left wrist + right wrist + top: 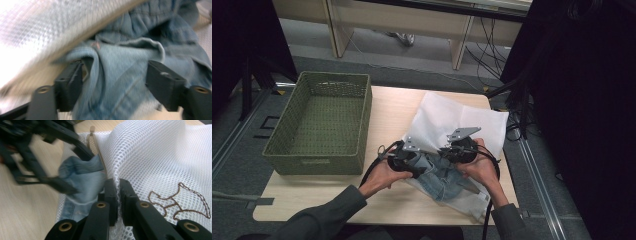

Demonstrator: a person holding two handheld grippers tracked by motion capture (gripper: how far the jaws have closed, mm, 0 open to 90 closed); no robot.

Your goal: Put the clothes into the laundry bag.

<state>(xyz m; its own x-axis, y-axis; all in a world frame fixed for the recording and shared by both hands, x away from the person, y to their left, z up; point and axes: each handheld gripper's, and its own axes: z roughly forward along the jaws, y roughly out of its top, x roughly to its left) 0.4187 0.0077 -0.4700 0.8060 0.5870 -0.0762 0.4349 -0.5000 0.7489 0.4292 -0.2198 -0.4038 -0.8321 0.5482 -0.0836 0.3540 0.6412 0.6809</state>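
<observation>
A: What is seen farthest to the left claw's outer side?
B: A green woven basket (319, 125) is set on the table (312, 192), well apart from the left claw (422, 162).

A: And that left claw itself?
B: Its jaws are spread wide, with the blue denim garment (120, 75) bunched between them; the cloth is brushed by the jaws but no firm clamp is seen. The denim lies partly inside the mouth of the white mesh bag (452, 120), directly under and ahead of this claw.

A: The right claw (117, 192)?
B: It is closed tight, and the bag's edge, beside the zip (96, 145), is pinched between its jaws, so the opening is held up.

A: Which step is judged to be in hand?
B: The garment is being stuffed into the bag. Next, a fresh hold on the loose denim is called for, then a push deeper past the right claw, while the mesh edge is kept lifted.
</observation>
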